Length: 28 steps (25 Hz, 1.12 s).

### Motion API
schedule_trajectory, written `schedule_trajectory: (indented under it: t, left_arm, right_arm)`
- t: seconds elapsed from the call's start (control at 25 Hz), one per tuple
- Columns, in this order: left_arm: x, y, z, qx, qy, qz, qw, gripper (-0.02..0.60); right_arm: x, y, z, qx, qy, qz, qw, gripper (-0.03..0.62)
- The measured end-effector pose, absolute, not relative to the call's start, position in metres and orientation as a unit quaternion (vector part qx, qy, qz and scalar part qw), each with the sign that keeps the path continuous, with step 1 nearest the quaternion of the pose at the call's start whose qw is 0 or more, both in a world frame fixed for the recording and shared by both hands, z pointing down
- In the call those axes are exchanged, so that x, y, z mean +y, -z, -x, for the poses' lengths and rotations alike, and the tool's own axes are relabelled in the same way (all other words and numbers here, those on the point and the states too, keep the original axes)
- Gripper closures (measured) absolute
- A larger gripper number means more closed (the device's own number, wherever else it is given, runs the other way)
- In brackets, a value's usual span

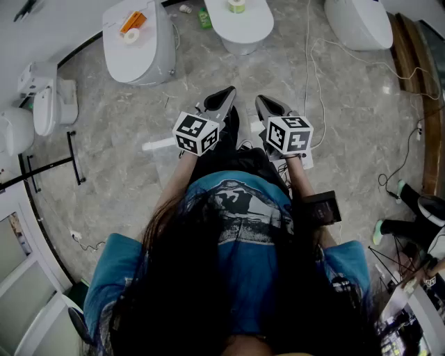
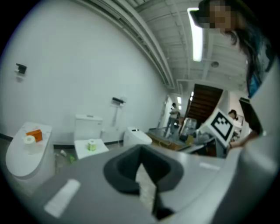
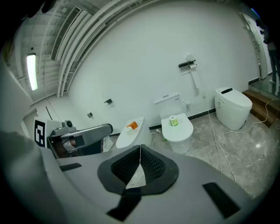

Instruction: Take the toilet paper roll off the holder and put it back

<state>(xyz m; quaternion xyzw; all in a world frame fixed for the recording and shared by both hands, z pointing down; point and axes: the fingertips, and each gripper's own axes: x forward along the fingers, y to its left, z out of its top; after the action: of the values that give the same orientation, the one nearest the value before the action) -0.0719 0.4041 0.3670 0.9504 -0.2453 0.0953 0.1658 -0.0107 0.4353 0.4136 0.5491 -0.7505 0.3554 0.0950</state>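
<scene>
A toilet paper roll with a green wrapper point(image 3: 173, 121) stands on the closed lid of the middle toilet point(image 3: 179, 131); it also shows in the head view point(image 1: 237, 5) and the left gripper view point(image 2: 91, 145). A smaller white roll point(image 1: 131, 35) lies beside an orange box point(image 1: 132, 21) on the left toilet. A dark wall fitting point(image 3: 187, 64) hangs above the tank; whether it is the holder I cannot tell. My left gripper point(image 1: 226, 92) and right gripper point(image 1: 261, 101) are held side by side at waist height, far from the rolls. Both are shut and hold nothing.
A third white toilet point(image 1: 359, 21) stands at the right. Cables point(image 1: 320, 76) trail over the marble floor. A black rail stand point(image 1: 73, 156) is at the left, wooden steps point(image 1: 425, 104) at the right. People stand in the background point(image 2: 174, 114).
</scene>
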Motion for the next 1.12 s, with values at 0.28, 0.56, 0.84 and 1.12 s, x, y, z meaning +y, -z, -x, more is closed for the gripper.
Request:
schedule_trajectory:
  t: [0.28, 0.56, 0.84, 1.12]
  left_arm:
    - [0.318, -0.380, 0.066, -0.246, -0.097, -0.948, 0.177, 0.580]
    - [0.210, -0.382, 0.062, -0.234, -0.098, -0.948, 0.191, 0.580]
    - [0.126, -0.387, 0.064, -0.212, -0.103, -0.951, 0.198, 0.580]
    - [0.081, -0.390, 0.066, -0.200, -0.099, -0.952, 0.208, 0.581]
  right_arm:
    - [0.360, -0.424, -0.004, -0.740, -0.363, -0.556, 0.107, 0.577]
    - [0.259, -0.423, -0.016, -0.725, -0.368, -0.571, 0.113, 0.577]
    - [0.166, -0.421, -0.026, -0.704, -0.368, -0.597, 0.109, 0.577]
    - [0.124, -0.417, -0.034, -0.688, -0.365, -0.618, 0.108, 0.577]
